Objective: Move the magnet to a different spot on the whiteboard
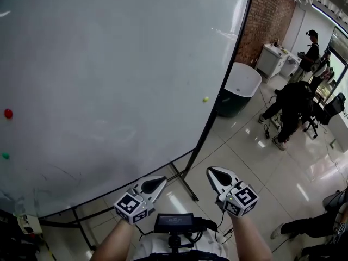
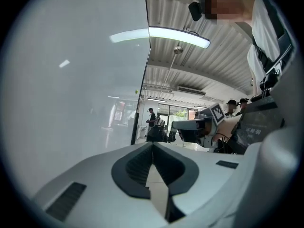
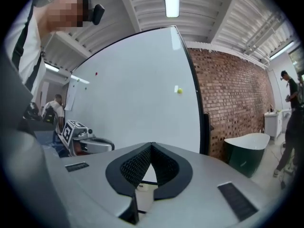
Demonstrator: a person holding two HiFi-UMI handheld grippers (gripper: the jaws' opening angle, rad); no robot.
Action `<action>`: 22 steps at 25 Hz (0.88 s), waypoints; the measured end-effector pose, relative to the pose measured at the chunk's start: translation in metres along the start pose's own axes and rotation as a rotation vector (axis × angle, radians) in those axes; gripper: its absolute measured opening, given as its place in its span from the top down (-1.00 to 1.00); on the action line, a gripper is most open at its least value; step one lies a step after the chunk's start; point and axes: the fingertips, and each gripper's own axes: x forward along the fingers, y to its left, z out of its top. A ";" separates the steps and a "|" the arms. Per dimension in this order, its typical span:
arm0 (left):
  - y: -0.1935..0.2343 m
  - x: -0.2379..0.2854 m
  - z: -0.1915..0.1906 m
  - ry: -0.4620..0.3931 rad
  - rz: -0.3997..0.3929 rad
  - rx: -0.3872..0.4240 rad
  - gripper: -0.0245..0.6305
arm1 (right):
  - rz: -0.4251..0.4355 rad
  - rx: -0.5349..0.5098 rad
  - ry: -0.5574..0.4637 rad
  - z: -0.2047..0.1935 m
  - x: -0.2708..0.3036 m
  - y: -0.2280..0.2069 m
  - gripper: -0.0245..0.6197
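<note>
At the far left edge of the whiteboard (image 1: 109,64) sit a red magnet (image 1: 8,113) and, below it, a green magnet (image 1: 5,155), both stuck to the white surface. The board fills most of the head view and stands on a dark metal frame on the tiled floor (image 1: 261,173).

Low in the middle, the left claw (image 1: 161,180) is held in front of the board's lower edge, clear of the surface and well apart from all three magnets. In its own view the two dark pads meet at the tips with nothing between them, and the board runs along the left side.

Just beside it, the right claw (image 1: 212,171) is held over the floor past the board's lower right corner. Its pads are likewise pressed together at the tips and it carries nothing.

Higher up, a yellow-green magnet (image 1: 205,99) clings to the board near its right edge. The right gripper view shows it ahead and above the closed jaws, not touched by either claw.

Beyond the board's right edge stands a dark green tub (image 1: 242,80) with a white inside, against a brick wall (image 1: 269,15). Further right a person in black (image 1: 291,105) bends over, with others standing behind.
</note>
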 end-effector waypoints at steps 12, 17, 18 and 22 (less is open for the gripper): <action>-0.001 -0.018 -0.010 0.053 0.055 0.053 0.81 | 0.088 -0.270 0.026 0.043 0.054 -0.010 0.84; 0.000 -0.015 -0.014 0.059 0.090 0.052 0.81 | 0.113 -0.377 0.053 0.050 0.073 -0.025 0.84; 0.000 -0.014 -0.017 0.066 0.091 0.052 0.81 | 0.126 -0.392 0.070 0.050 0.077 -0.027 0.84; 0.000 -0.007 -0.016 0.077 0.106 0.058 0.81 | 0.154 -0.461 0.149 0.050 0.089 -0.040 0.83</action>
